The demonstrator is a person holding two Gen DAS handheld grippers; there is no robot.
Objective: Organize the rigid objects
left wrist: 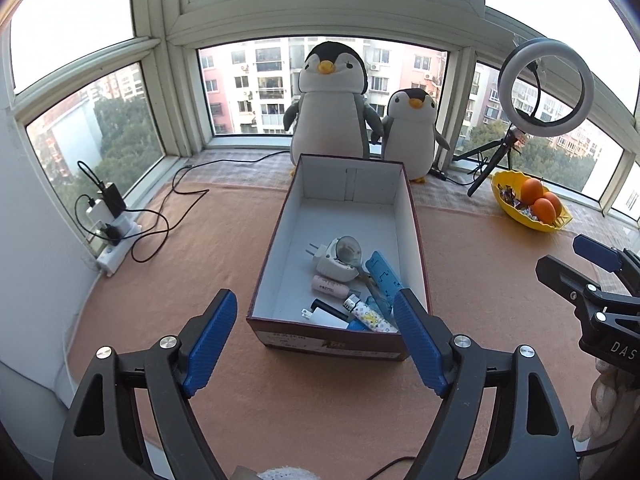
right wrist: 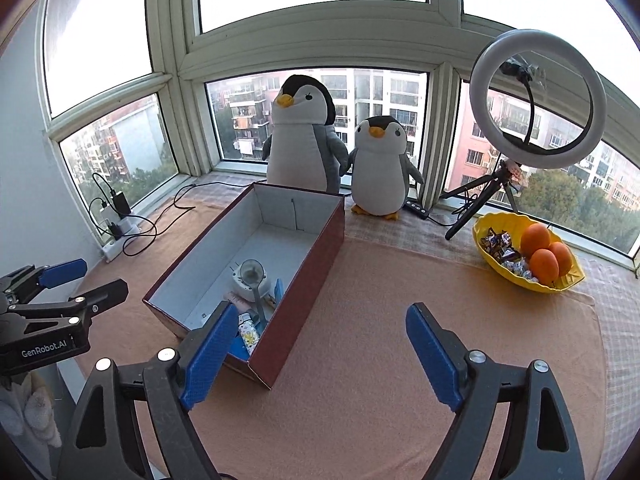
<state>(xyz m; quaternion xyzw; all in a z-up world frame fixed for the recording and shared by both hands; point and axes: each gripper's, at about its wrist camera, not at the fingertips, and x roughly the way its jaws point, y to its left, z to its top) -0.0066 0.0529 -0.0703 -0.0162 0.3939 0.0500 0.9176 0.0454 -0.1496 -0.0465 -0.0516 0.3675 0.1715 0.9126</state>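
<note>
A: Status?
B: Both my grippers, left (left wrist: 316,344) and right (right wrist: 320,356), gape empty. Items sit piled in the box (left wrist: 418,240), centre frame, near end.
A: Risk?
B: My left finger (left wrist: 420,344) overlaps the box's near corner in frame; dropping could clip its wall and shove it.

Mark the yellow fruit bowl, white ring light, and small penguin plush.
yellow plastic fruit bowl (right wrist: 486,265), right wrist view, bare front wall
white ring light (right wrist: 480,76), right wrist view, left of ring
small grey-and-white penguin plush (left wrist: 408,140), left wrist view, belly
</note>
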